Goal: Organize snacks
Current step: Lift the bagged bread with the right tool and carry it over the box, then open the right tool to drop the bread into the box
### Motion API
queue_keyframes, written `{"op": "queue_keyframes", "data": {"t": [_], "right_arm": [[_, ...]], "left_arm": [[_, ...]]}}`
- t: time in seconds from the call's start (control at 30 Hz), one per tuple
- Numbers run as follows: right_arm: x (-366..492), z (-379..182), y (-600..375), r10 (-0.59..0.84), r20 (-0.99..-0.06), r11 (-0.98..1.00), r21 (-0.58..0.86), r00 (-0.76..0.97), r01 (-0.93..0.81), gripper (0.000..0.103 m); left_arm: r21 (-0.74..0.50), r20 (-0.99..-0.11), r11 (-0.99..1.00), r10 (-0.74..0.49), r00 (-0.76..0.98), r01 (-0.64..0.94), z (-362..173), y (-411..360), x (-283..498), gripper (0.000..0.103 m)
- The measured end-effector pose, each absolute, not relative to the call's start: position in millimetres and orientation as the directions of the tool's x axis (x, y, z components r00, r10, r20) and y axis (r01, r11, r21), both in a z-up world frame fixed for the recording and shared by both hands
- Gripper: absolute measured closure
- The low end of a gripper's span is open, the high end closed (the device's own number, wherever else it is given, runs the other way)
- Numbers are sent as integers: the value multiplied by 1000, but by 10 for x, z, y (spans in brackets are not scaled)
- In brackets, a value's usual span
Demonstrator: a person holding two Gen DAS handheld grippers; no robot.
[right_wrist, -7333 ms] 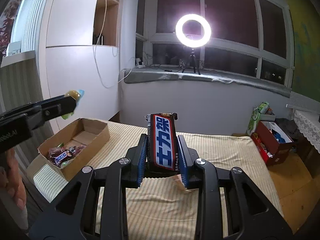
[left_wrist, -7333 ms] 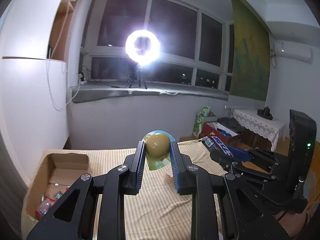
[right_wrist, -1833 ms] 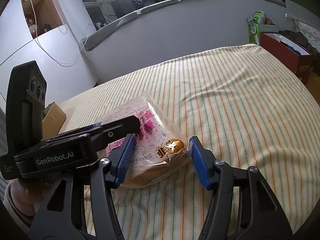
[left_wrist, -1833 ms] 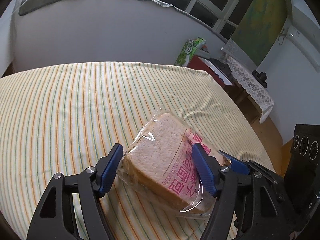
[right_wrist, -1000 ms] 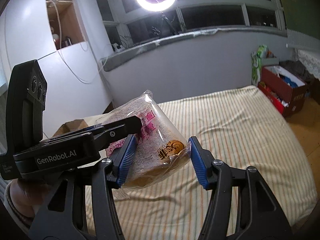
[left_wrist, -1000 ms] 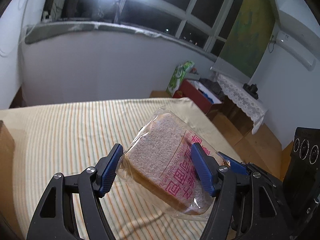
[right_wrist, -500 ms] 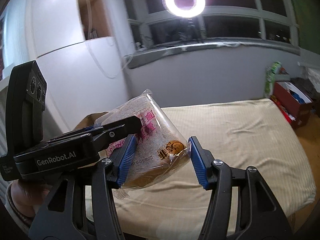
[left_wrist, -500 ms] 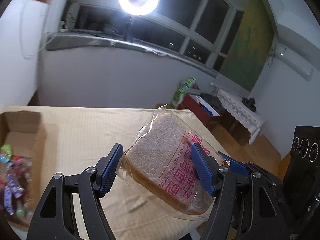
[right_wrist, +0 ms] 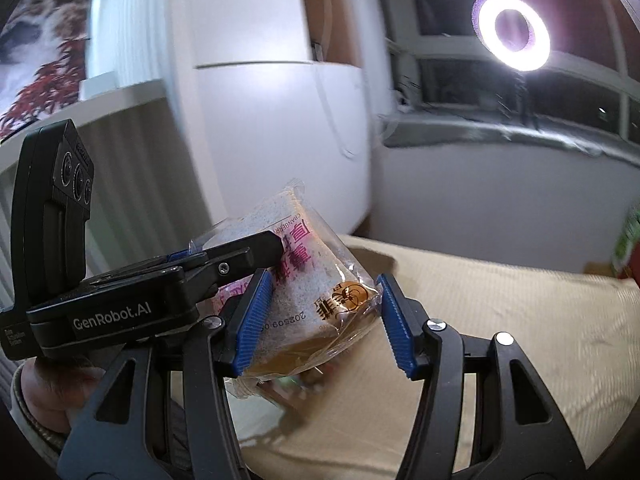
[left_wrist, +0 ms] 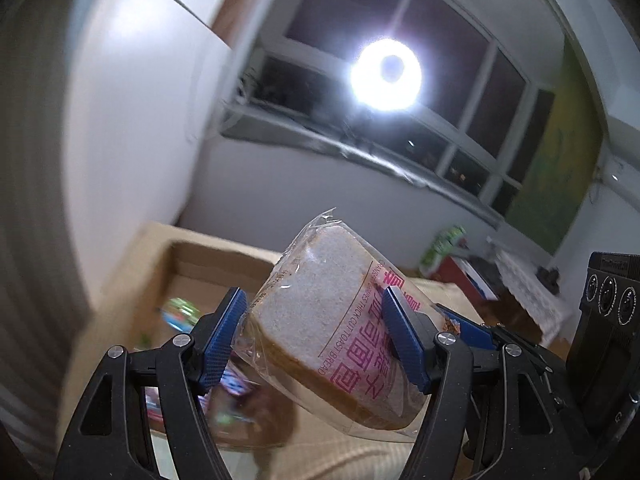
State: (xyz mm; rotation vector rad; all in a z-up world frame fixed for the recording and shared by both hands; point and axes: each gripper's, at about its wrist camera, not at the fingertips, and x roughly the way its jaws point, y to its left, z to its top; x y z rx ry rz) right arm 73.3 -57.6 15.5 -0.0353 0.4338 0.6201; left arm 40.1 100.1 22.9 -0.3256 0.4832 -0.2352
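Note:
A clear bag of sliced bread (left_wrist: 320, 332) with pink print hangs in the air, held from two sides. My left gripper (left_wrist: 314, 300) is shut on it, its blue pads pressing the bag's flanks. My right gripper (right_wrist: 324, 284) is shut on the bag's other end (right_wrist: 308, 304), both pads against the plastic. In the right wrist view the left gripper's upper finger (right_wrist: 248, 250) lies across the bag. An open cardboard box (left_wrist: 208, 250) sits below and behind the bread, with several blurred snack packets (left_wrist: 180, 314) inside.
A bed with a striped sheet (right_wrist: 500, 320) lies under and to the right of the grippers. A white cabinet (right_wrist: 280, 140) stands behind the box. A ring light (left_wrist: 386, 76) glares from the windowsill. A person's hand (right_wrist: 52, 392) grips the left tool.
Both grippers, still shut on the bread bag, have swung left and upward from over the bed. The cardboard box has come into view right below the bread.

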Motion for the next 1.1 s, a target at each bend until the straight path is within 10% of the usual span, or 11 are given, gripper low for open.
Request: {"op": "queue_keyframes", "data": {"t": [0.53, 0.7, 1.1], "right_arm": [[1203, -643, -34, 520, -566, 812, 94, 640, -577, 46], [1207, -822, -79, 463, -562, 838, 27, 685, -545, 45], [990, -488, -104, 483, -432, 838, -23, 762, -545, 16]], "left_arm": [[-361, -485, 932, -231, 843, 48, -271, 1407, 676, 32], [-133, -566, 985, 14, 824, -109, -612, 1297, 746, 20], [-90, -483, 985, 85, 871, -147, -347, 1404, 490, 15]]}}
